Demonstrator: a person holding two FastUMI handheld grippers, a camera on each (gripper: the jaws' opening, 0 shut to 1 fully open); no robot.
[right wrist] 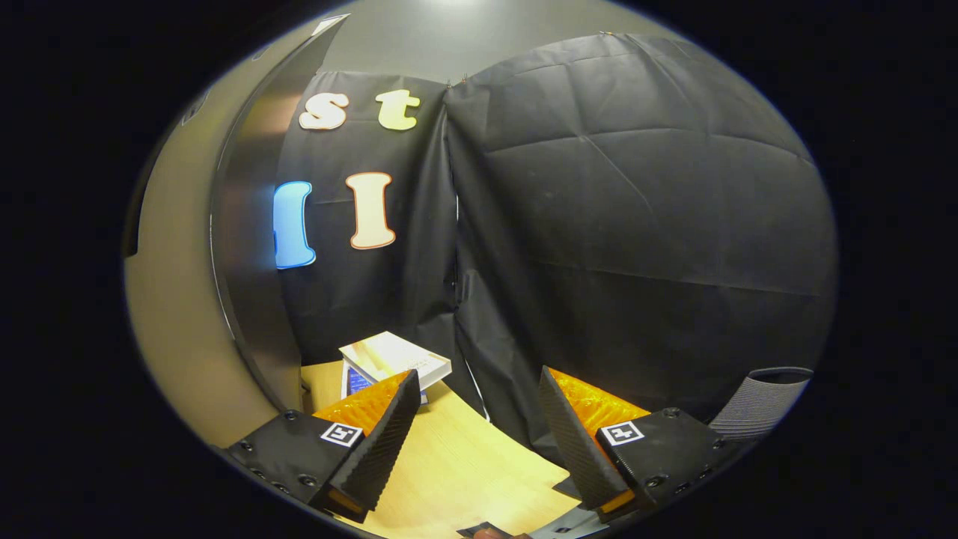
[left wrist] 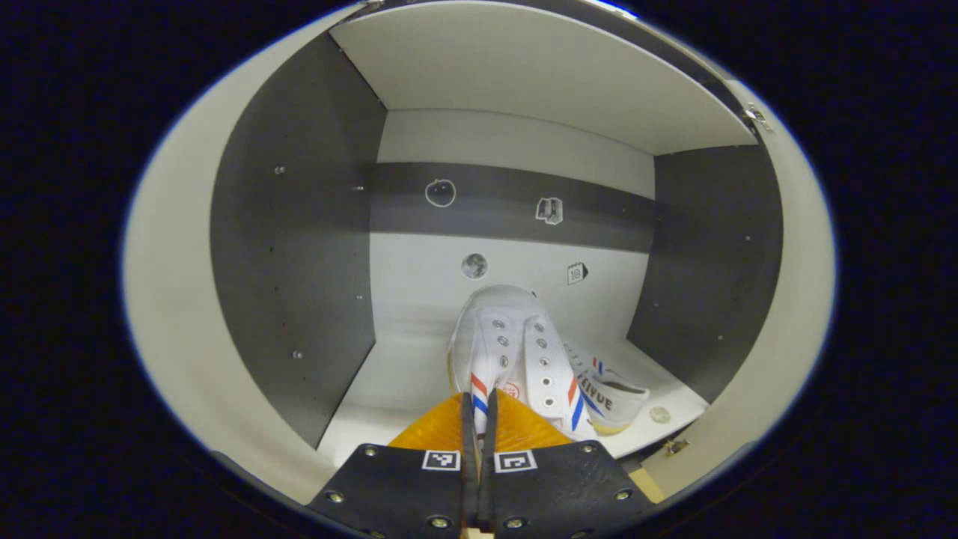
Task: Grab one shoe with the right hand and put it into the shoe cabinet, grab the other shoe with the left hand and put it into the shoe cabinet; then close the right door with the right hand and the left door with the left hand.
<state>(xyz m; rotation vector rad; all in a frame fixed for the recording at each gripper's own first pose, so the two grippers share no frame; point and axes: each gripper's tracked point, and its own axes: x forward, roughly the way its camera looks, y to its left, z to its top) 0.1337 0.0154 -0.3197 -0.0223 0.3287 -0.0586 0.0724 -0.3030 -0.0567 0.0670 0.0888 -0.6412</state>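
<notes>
The left gripper [left wrist: 479, 419] reaches level into the shoe cabinet [left wrist: 292, 262], clamped on a white shoe's [left wrist: 509, 352] edge. A second shoe [left wrist: 610, 397] lies at its four o'clock. The right gripper [right wrist: 479, 419] hangs spread wide above the wooden table [right wrist: 456, 464].

— What carries the things in the left gripper view?

— The pale floor of the shoe cabinet [left wrist: 389, 389]. Two white shoes lie on it: one shoe [left wrist: 509, 352] in the middle, toe pointing to the far wall, and the other shoe [left wrist: 610, 393] just beside it on the right, touching it or nearly so. A small round disc [left wrist: 659, 414] sits near the front edge, further right.

— And in the right gripper view?

— A light wooden table [right wrist: 456, 464] against the black cloth wall. At its far left corner lies a small stack of books [right wrist: 393, 363] — the top one pale, a blue one under it.
</notes>
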